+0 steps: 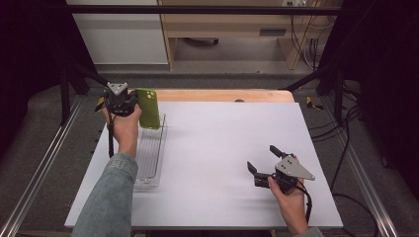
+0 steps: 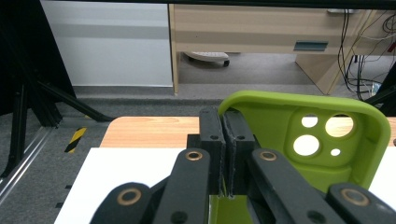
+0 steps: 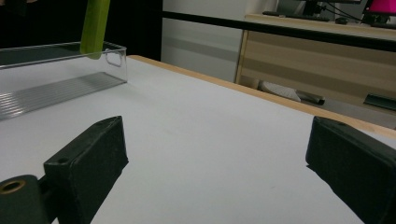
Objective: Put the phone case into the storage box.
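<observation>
A lime-green phone case (image 1: 149,108) hangs upright over the far end of a clear plastic tray (image 1: 148,163) at the table's left. My left gripper (image 1: 135,102) is shut on the case's side wall. In the left gripper view the jaws (image 2: 225,128) pinch the case's (image 2: 285,133) rim, with the camera cut-outs to the right. My right gripper (image 1: 263,158) rests low over the white mat at the front right, open with nothing between its jaws. In the right gripper view (image 3: 219,154) bare mat lies between the jaws, with the case (image 3: 95,25) above the tray (image 3: 116,65) beyond.
The white mat (image 1: 222,128) covers a wooden table whose far edge (image 1: 222,95) shows beyond it. Black frame struts (image 1: 74,74) stand at both back corners. A wooden desk (image 2: 261,28) and cables lie beyond the table.
</observation>
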Tool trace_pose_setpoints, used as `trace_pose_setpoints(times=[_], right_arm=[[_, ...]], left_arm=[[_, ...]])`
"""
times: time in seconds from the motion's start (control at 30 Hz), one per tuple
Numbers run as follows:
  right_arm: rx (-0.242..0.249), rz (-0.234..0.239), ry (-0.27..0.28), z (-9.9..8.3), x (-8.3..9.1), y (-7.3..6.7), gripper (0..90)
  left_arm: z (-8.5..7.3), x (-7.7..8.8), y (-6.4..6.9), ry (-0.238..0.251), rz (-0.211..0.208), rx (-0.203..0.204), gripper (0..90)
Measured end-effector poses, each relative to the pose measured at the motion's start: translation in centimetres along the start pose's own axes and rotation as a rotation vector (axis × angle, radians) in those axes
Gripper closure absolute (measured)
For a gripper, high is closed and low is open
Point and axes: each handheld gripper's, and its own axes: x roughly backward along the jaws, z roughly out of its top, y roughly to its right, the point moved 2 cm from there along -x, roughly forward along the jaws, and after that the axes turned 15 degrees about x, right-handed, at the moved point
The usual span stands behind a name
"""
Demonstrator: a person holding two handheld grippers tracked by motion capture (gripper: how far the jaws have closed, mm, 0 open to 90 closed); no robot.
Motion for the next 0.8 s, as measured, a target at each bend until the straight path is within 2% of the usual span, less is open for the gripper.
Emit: trace_pose_setpoints(times=[0.37,0.53,0.8], right_arm=[[-0.002,0.008,-0.001,-0.03,-0.03,-0.02,5.1],[-0.002,0.017,-0.007,-0.1,-0.14,-0.11,5.0],[-0.004,0.017,-0.008,-0.12,-0.13,-0.17,5.0]], left_arm=[[-0.29,-0.34,0.13,-0.016,0.007,-0.013,87.6],[-0.44,-0.53,0.07,-0.011,0.0,0.008,87.6],[-0.53,-0.56,0.12,-0.017,0.005,0.001,87.6]])
